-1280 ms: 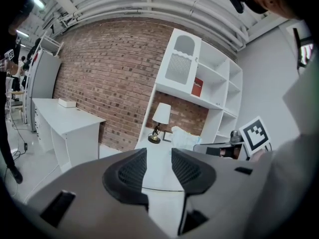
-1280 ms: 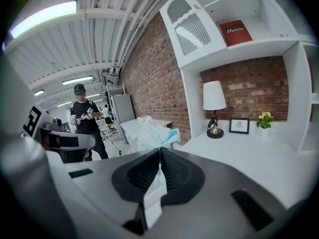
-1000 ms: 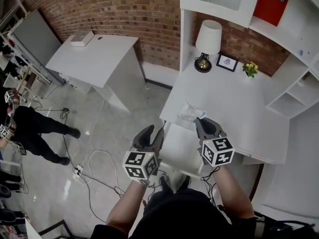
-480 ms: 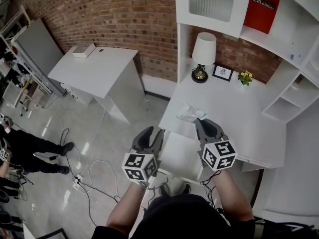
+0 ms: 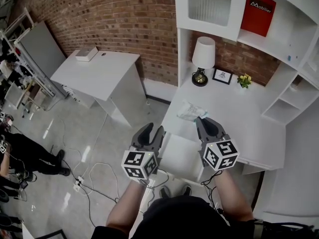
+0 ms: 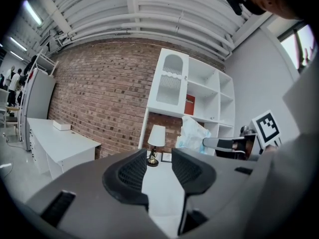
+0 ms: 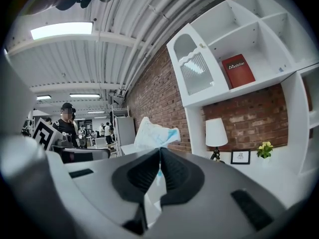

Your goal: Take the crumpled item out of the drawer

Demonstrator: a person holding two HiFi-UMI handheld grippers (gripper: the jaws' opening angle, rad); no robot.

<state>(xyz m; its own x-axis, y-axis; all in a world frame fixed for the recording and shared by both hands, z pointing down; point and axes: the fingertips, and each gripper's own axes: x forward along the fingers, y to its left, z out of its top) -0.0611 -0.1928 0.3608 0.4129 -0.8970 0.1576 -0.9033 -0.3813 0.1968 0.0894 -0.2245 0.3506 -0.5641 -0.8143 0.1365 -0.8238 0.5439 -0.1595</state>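
The crumpled item [image 5: 190, 110], a white and pale-blue wad, hangs just above the white desk [image 5: 239, 123] beyond the open drawer [image 5: 179, 156]. My right gripper [image 5: 202, 121] is shut on it. In the right gripper view the crumpled item [image 7: 152, 132] sticks up from between the closed jaws of my right gripper [image 7: 159, 151]. My left gripper [image 5: 152, 133] hovers left of the drawer, over the floor, open. Nothing sits between the jaws of my left gripper [image 6: 158, 156]; beyond it the crumpled item [image 6: 193, 133] shows at the right.
On the desk's back stand a lamp [image 5: 206, 54], a small picture frame [image 5: 222, 75] and yellow flowers [image 5: 244, 79]. Shelves above hold a red book [image 5: 258, 13]. A second white table [image 5: 97, 68] stands left. Cables [image 5: 94, 176] lie on the floor, and a person [image 5: 30, 156] stands far left.
The grippers keep almost the same places, with the crumpled item still held in the right one. The view has tipped up slightly. The person at far left has shifted lower in the picture.
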